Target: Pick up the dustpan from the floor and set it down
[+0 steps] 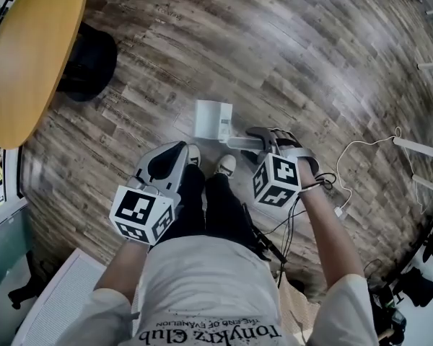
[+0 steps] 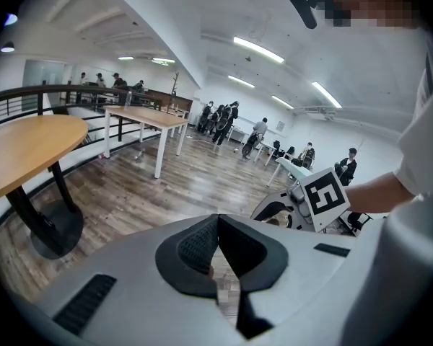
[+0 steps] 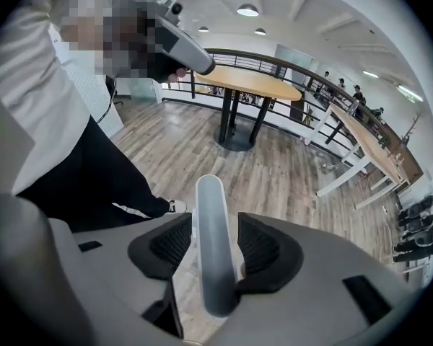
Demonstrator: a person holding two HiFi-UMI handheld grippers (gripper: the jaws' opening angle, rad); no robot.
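Observation:
The pale grey dustpan point(image 1: 213, 119) lies on the wood floor just ahead of my shoes, and its handle point(image 1: 239, 143) reaches right toward my right gripper point(image 1: 258, 137). In the right gripper view the rounded grey handle point(image 3: 211, 265) runs between the open jaws of the right gripper point(image 3: 215, 222). Floor shows between it and the left pad point(image 3: 169, 245), and it lies close against the right pad. My left gripper point(image 1: 175, 150) hovers over my left leg, away from the dustpan. In its own view the left gripper point(image 2: 218, 222) is shut, pads meeting at the tip with nothing between them.
A round wooden table point(image 1: 29, 49) on a black base point(image 1: 86, 62) stands at the left. A white cable point(image 1: 361, 164) trails over the floor at the right, beside white furniture legs point(image 1: 418, 146). A white panel point(image 1: 58, 294) lies behind me on the left.

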